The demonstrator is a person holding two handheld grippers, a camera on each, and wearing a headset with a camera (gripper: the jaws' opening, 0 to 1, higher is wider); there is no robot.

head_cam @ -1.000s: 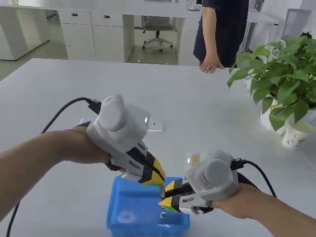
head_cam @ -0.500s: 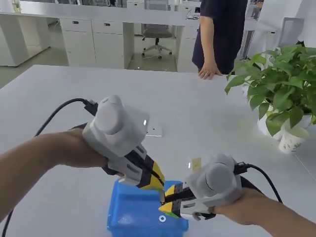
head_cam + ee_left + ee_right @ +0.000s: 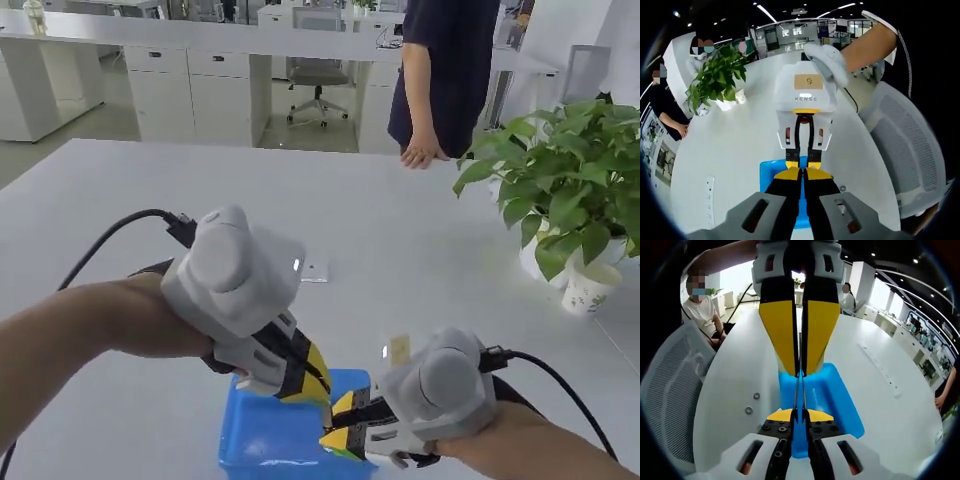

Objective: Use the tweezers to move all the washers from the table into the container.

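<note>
Container (image 3: 250,445): blue, sits on the desk (image 3: 420,250) directly under both tongs.
Right tongs (image 3: 335,425): clenched on the tweezers (image 3: 799,390), which are held above the container, likely so a washer drops straight in.
Left tongs (image 3: 312,368): clenched, nose to nose with the right above the container; I cannot tell if they nip the tweezers.
Washers (image 3: 756,396): two lie on the desk just beside the container, not yet moved.
</note>
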